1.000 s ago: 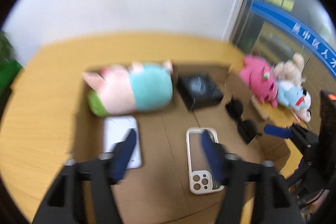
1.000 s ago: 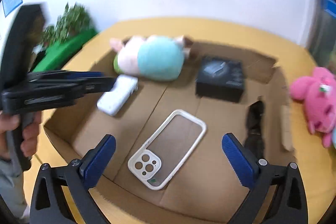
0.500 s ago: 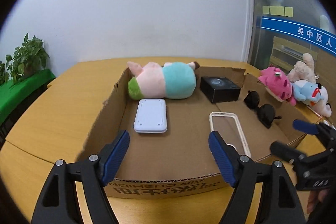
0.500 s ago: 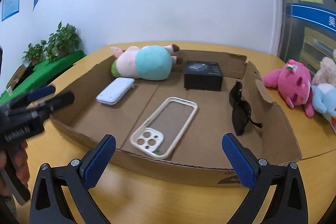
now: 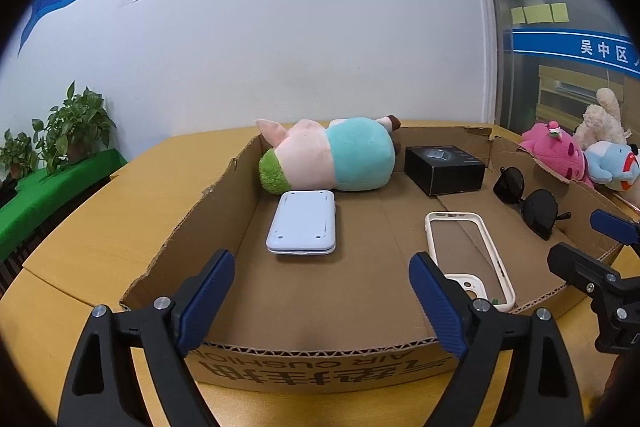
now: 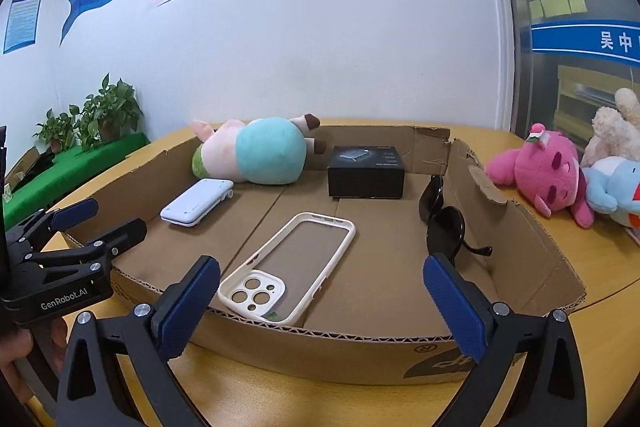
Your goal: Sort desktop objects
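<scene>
We hold our left claw (image 5: 320,291) spread wide and empty, its blue pads (image 5: 206,301) touching nothing, hovering just short of the near wall of the cardboard box (image 5: 320,363) on the yellow table (image 5: 100,239). Our right claw (image 6: 324,303) is spread just as wide, also empty, in front of the same wall. Straight ahead of the left claw, between the lines of its two fingers, a white device (image 5: 302,227) lies flat on the box floor, and beyond it a pink and teal plush pig (image 5: 332,159) lies on its side against the far wall. Just past the left claw's right finger lies a white phone case (image 5: 468,251); from the right claw that case (image 6: 288,267) is the nearest thing, lying between its fingers just over the wall. Farther ahead of the right claw a black box (image 6: 366,173) sits by the far wall, and black sunglasses (image 6: 444,223) lean against the right wall, beyond the right finger. Outside the box, to the right of both claws, a pink plush toy (image 6: 544,175) lies on the table beside a blue one (image 6: 612,191).
</scene>
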